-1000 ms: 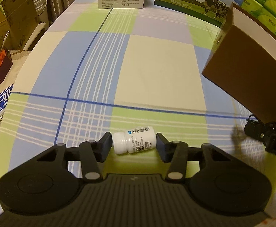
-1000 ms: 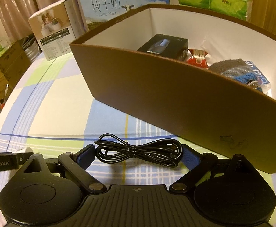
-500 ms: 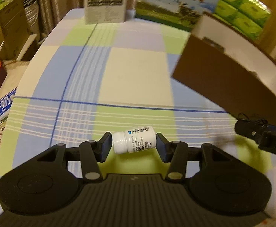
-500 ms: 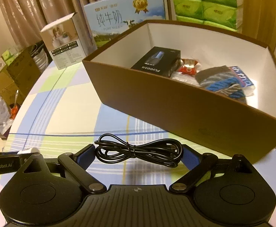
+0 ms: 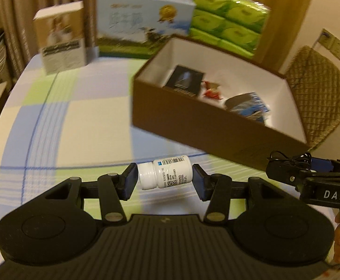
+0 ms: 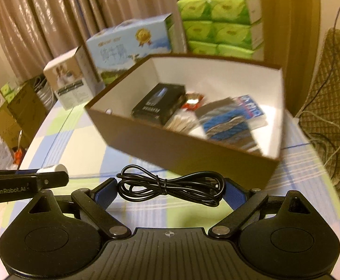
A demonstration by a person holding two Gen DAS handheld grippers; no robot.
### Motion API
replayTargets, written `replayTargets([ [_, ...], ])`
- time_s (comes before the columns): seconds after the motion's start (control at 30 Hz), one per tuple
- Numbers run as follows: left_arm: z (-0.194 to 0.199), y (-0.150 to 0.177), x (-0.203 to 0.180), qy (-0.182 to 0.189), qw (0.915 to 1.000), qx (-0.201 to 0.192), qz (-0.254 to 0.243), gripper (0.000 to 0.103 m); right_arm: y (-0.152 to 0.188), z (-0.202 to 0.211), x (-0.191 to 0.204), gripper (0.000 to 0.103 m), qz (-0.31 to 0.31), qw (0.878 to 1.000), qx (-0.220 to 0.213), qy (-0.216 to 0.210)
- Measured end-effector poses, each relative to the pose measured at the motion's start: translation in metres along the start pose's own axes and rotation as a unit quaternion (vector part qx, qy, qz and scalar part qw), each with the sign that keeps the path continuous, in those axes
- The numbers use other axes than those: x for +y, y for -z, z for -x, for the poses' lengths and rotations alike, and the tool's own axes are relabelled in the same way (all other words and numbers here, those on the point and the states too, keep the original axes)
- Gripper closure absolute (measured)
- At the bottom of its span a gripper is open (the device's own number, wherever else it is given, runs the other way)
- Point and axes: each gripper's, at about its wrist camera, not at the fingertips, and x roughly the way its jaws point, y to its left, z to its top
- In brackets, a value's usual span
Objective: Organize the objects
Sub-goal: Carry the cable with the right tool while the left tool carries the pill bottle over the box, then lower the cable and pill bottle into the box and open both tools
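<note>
Left gripper (image 5: 164, 179) clamps a bottle (image 5: 164, 172), right gripper (image 6: 171, 190) pinches a cable (image 6: 170, 187); best carry both over the box (image 6: 181, 149) at twelve o'clock, clearing its near wall, before releasing.

Black hand-held gripper (image 6: 167, 190), seemingly blue-padded

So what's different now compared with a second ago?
Both grippers have risen off the table and tipped toward the brown box, whose inside now shows. Unchanged: the left gripper still clamps the white pill bottle, the right gripper still holds the black cable bundle. Nothing was released.
</note>
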Motion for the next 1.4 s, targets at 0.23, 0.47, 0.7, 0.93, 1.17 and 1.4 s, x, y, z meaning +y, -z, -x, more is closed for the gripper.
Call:
replayTargets([
  [0.23, -0.004, -0.029, -0.043, 0.017, 0.9991, -0.026, -0.029, 0.058, -0.025, 0.017, -0.031, 0.011, -0.006, 0.999, -0.033, 0.011],
  [0.47, -0.022, -0.06, -0.074, 0.016, 0.9982, -0.035, -0.046, 0.058, -0.055, 0.012, -0.058, 0.011, -0.004, 0.998, -0.052, 0.016],
  [0.7, -0.057, -0.095, -0.093, 0.015, 0.9976, -0.031, -0.059, 0.058, -0.087, -0.016, -0.08, 0.011, 0.003, 0.999, -0.051, 0.019],
  [0.93, -0.103, -0.12, -0.105, 0.009, 0.9974, -0.008, -0.071, 0.058, -0.113, -0.052, -0.097, 0.011, 0.01, 0.999, -0.036, 0.021],
  [1.17, -0.148, -0.136, -0.11, 0.0, 0.9961, 0.018, -0.087, 0.058, -0.129, -0.081, -0.108, 0.011, 0.012, 0.999, -0.022, 0.021],
  [1.4, -0.174, -0.147, -0.111, -0.002, 0.9951, 0.028, -0.095, 0.058, -0.139, -0.1, -0.117, 0.011, 0.011, 1.0, -0.017, 0.02],
])
